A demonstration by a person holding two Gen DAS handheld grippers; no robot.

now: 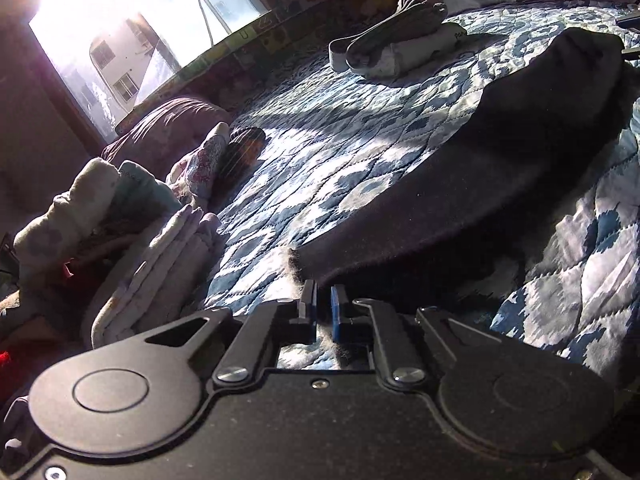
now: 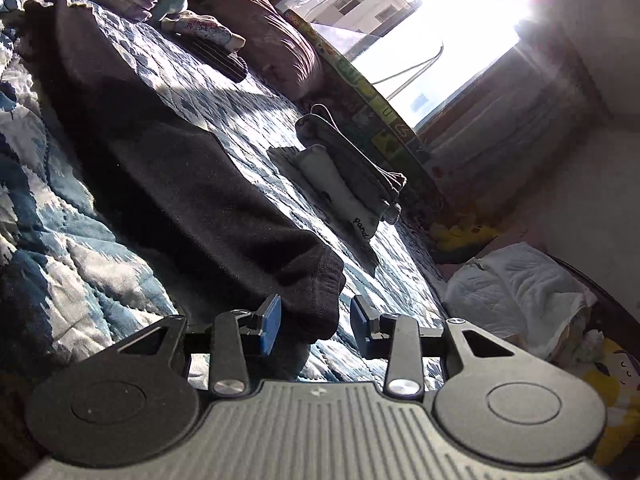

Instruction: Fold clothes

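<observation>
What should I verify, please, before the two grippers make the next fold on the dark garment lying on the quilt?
1. Left gripper grip on the dark garment: fingers nearly closed at its near edge, but cloth between the pads is not clearly visible. Cannot tell.
2. Right gripper grip: jaws open, the garment's cuffed end lies between them, not clamped. Not ok.
3. Garment spread out long on the quilt: ok.
4. Landing area free: the folded grey pile lies apart from the garment. Ok.
5. Garment wrinkle-free underneath: hidden. Cannot tell.
</observation>
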